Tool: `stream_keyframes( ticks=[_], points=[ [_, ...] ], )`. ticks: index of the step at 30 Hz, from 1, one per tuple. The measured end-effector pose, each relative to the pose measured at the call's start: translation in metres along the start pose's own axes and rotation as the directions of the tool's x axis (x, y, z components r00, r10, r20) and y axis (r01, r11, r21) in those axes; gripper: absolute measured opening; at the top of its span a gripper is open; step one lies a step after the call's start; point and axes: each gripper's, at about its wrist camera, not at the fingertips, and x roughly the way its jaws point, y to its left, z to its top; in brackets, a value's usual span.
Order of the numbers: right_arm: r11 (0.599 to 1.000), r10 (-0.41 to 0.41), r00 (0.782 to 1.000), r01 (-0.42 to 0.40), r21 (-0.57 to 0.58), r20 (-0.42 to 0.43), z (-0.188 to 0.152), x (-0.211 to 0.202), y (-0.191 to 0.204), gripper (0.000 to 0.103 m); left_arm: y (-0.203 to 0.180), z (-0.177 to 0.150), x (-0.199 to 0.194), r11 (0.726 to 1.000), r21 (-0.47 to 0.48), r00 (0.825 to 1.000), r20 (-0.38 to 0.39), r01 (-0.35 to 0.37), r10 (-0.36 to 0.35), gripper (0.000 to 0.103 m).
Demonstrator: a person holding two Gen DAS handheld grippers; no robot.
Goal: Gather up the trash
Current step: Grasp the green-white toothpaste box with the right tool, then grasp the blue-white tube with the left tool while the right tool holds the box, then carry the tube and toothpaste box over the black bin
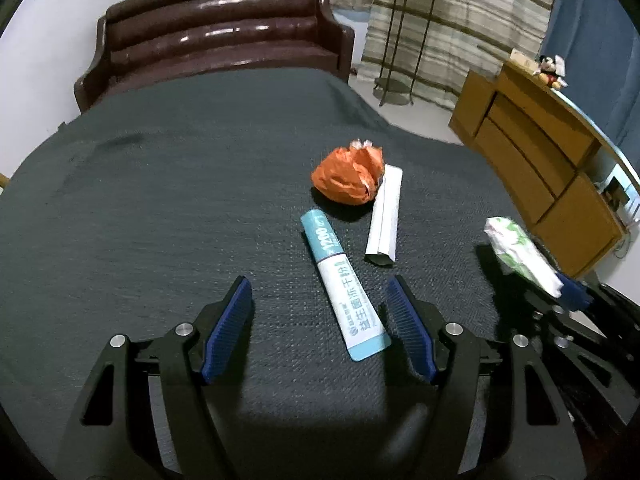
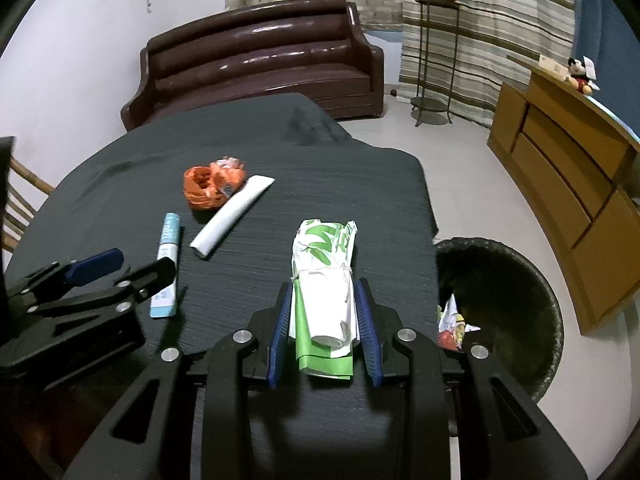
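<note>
So far some wrappers lie in the bin (image 2: pixel 500 312); right gripper (image 2: pixel 324 312) pinches the green-and-white packet (image 2: pixel 326 276), left gripper (image 1: pixel 320 320) spread around the blue sachet (image 1: pixel 340 280); orange bag (image 1: pixel 348 176) and white sachet (image 1: pixel 384 216) remain beyond.

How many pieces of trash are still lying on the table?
3: a blue-and-white sachet between the left gripper's open jaws, a white tube beyond it, and a crumpled orange bag touching the tube's far end.

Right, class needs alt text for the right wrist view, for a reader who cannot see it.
The right gripper is clamped on a green-and-white wrapper above a dark cloth-covered table. To its left lie a blue-and-white sachet, a white sachet and a crumpled orange bag, with the open left gripper over the blue-and-white one. A dark bin stands on the right.
</note>
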Motion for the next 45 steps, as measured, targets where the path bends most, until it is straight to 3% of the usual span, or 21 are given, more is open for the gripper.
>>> stream_keyframes(
  ticks=[7, 12, 18, 22, 24, 39, 45],
  points=[
    [1.0, 0.012, 1.0, -0.012, 0.023, 0.007, 0.0, 0.0, -0.013, 0.032, 0.005, 0.001, 0.005, 1.0, 0.008, 0.999, -0.047, -0.01, 0.01, 0.068],
    [0.999, 0.017, 1.0, -0.017, 0.031, 0.011, 0.0, 0.001, -0.019, 0.032, 0.009, -0.003, 0.0, 1.0, 0.023, 0.999, -0.046, -0.007, 0.008, 0.054],
    [0.999, 0.017, 1.0, -0.018, 0.03, 0.01, 0.0, 0.001, -0.02, 0.032, 0.003, -0.002, 0.002, 0.999, 0.045, 0.999, -0.042, 0.027, -0.025, 0.051],
    [0.999, 0.018, 1.0, -0.018, 0.031, 0.01, -0.001, 0.001, -0.021, 0.032, -0.003, -0.003, 0.003, 0.996, 0.082, 0.999, -0.027, 0.022, -0.02, 0.037],
    [0.999, 0.018, 1.0, -0.018, 0.03, 0.01, -0.002, 0.001, -0.021, 0.032, -0.006, -0.002, 0.003, 0.995, 0.092, 0.999, -0.023, 0.031, -0.029, 0.019],
    [0.999, 0.003, 1.0, -0.005, 0.046, 0.031, -0.005, -0.007, -0.029, 0.032, -0.008, -0.01, -0.011, 0.994, 0.092, 0.998, 0.019, 0.064, -0.066, 0.015],
    [0.998, -0.031, 0.998, 0.027, 0.061, 0.056, -0.006, -0.017, -0.039, 0.032, -0.023, -0.009, -0.031, 0.99, 0.098, 0.992, 0.071, 0.097, -0.104, 0.015]
  ],
)
